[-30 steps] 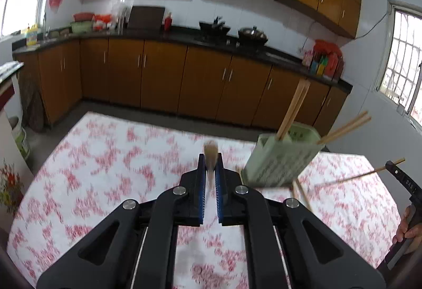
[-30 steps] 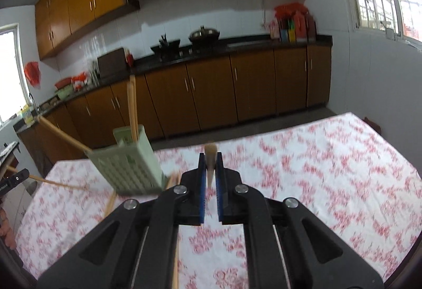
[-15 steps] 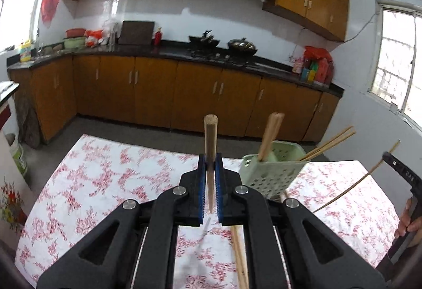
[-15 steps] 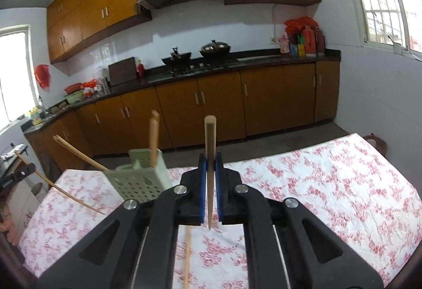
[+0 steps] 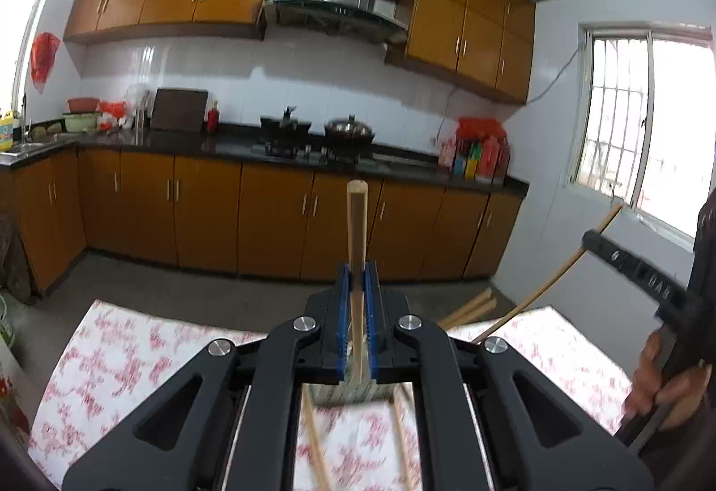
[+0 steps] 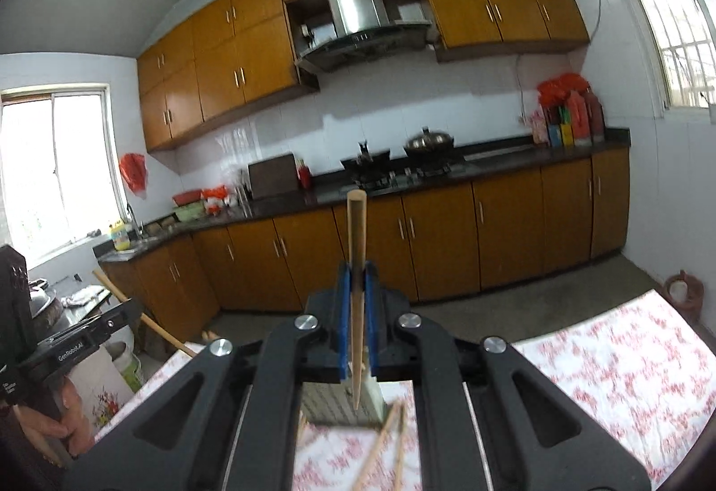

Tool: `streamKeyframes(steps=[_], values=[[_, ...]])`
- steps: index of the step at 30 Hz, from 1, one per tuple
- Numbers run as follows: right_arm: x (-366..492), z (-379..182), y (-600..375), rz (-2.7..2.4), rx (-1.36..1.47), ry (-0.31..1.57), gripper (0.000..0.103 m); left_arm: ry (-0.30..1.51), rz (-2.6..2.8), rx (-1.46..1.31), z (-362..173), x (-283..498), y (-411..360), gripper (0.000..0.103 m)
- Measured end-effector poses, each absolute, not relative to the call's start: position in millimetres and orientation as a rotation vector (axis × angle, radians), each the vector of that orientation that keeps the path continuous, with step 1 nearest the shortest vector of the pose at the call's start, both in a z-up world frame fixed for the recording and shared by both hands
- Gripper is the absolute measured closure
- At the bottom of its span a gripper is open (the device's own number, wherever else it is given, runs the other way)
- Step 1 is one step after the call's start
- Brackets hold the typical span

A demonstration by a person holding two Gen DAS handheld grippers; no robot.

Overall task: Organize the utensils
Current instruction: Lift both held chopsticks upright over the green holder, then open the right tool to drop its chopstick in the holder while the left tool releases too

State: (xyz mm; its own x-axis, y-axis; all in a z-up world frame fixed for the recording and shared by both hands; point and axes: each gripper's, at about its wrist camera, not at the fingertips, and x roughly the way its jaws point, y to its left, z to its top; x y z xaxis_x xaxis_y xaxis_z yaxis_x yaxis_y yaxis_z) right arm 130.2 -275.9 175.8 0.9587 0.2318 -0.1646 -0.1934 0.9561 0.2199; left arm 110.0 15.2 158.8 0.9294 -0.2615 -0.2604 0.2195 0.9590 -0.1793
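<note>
My left gripper (image 5: 357, 280) is shut on a wooden chopstick (image 5: 356, 231) that stands upright between the blue pads. My right gripper (image 6: 356, 285) is shut on another wooden chopstick (image 6: 356, 240), also upright. The pale green utensil basket (image 5: 353, 392) sits low behind the left fingers, mostly hidden; it also shows in the right wrist view (image 6: 344, 403). Loose chopsticks (image 5: 313, 437) lie on the floral tablecloth (image 5: 125, 361) below the left gripper, and two more loose chopsticks (image 6: 385, 437) lie in the right wrist view. Chopsticks in the basket (image 5: 470, 307) stick out to the right.
The other hand-held gripper and hand (image 5: 658, 339) are at the right edge of the left view, and at the left edge of the right view (image 6: 58, 352). Kitchen cabinets (image 5: 268, 222) and a counter with a stove (image 5: 313, 146) stand beyond the table.
Both grippers have tilted upward and moved over the basket, which has dropped from beside the fingers to low behind them. Both chopsticks stay gripped and now stand upright.
</note>
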Motion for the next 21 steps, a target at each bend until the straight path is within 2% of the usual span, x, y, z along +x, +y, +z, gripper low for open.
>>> streamKeyframes(steps=[7,21], values=[[168,170,-257,0.201,0.219,0.158,0.095,0.203,-0.177,-0.173,169,138,6,0.096],[216,119,-236,0.205,0.202,0.250,0.095,0.306,-0.149,-0.208,122,178,7,0.096]])
